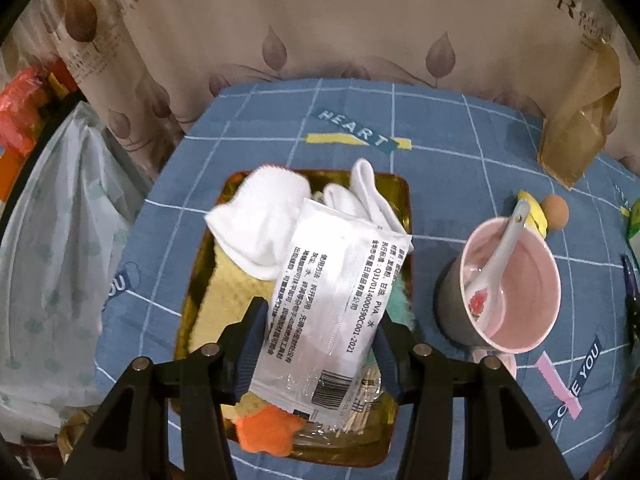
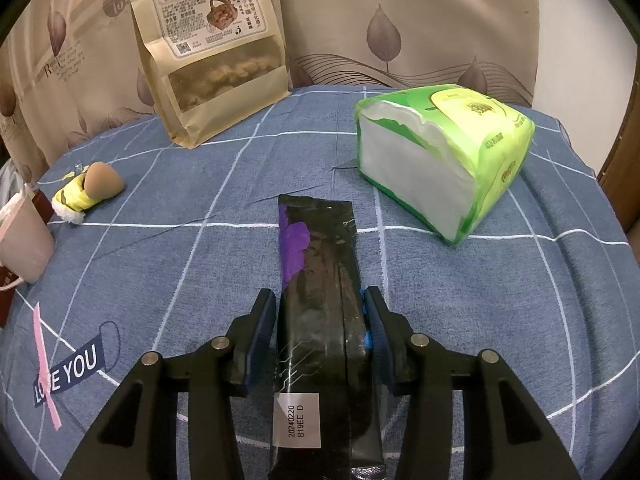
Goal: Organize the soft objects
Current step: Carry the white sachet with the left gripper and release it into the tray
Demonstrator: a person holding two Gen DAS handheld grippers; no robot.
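Observation:
My left gripper (image 1: 320, 328) is shut on a white printed packet (image 1: 332, 296), held just above a golden tray (image 1: 404, 200). White socks (image 1: 260, 220), a yellow cloth (image 1: 228, 288), something teal and fluffy (image 1: 400, 300) and an orange felt piece (image 1: 268, 430) lie in the tray. The packet hides part of them. In the right wrist view a long black packet with a purple patch (image 2: 320, 280) lies on the blue checked cloth (image 2: 160, 240). My right gripper (image 2: 320, 312) is closed on its sides, low over the cloth.
A pink cup with a spoon (image 1: 520, 280) stands right of the tray. A small yellow doll (image 2: 92, 188), a brown snack bag (image 2: 212, 48) and a green tissue pack (image 2: 440, 152) sit further back. A plastic bag (image 1: 60, 260) hangs past the left edge.

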